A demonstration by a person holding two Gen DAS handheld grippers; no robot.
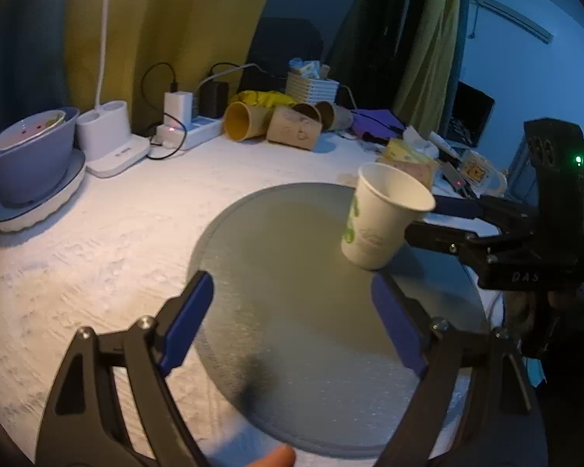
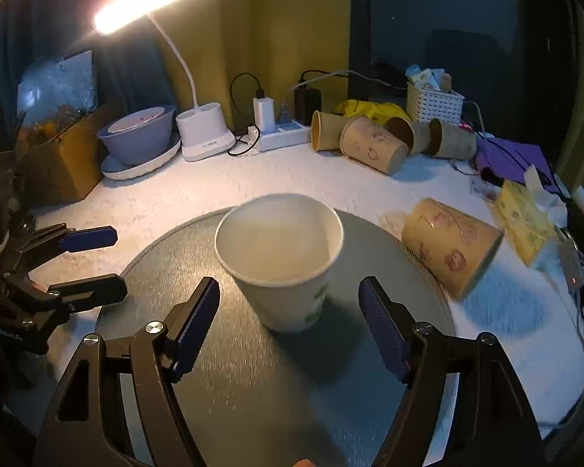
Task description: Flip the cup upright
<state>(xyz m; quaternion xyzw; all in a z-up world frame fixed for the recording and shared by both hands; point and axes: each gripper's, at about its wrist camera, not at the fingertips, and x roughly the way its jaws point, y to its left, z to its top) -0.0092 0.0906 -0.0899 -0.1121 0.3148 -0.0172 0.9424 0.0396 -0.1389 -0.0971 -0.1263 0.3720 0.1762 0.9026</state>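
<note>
white paper cup (image 2: pixel 280 260) stands mouth-up on the round grey mat (image 2: pixel 253 389); right gripper (image 2: pixel 290 325) and left gripper (image 1: pixel 292 319) jaws apart, both empty.

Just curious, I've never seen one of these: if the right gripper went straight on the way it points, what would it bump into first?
Most likely the white paper cup, standing mouth-up on the grey round mat between the open right gripper fingers.

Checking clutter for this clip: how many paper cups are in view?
6: white cup mouth-up on the round mat; tan cup lying right of it; four tan cups lying at the back. More may be hidden.
</note>
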